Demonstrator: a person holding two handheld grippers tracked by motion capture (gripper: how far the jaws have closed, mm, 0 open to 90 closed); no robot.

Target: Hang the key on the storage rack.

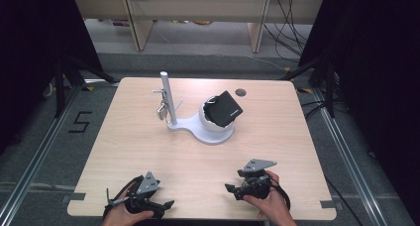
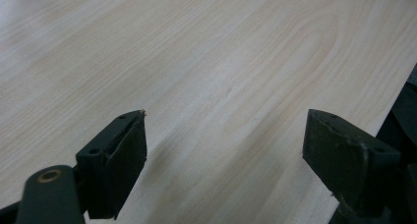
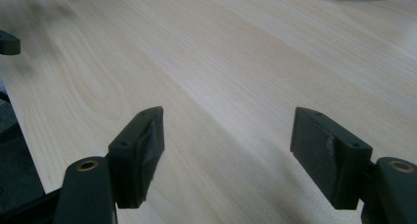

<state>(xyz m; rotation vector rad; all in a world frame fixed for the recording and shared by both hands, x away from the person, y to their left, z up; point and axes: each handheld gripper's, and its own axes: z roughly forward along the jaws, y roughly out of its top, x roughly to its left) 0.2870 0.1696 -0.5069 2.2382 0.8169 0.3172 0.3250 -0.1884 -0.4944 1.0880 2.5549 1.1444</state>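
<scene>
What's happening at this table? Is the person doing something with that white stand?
A person sits at a wooden table with a two-jaw gripper in each hand. The left gripper and the right gripper both rest near the table's front edge, jaws open and holding nothing. Farther back stands a white stand: its upright post has a small padlock hanging from it, and a black wallet-like pouch sits tilted in its bowl. Nothing on the stand is being touched.

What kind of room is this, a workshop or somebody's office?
Probably a lab recording bay, not an office: a bare wooden table ringed by dark curtains, loose cables on the floor, and a taped number marker beside the table.
</scene>
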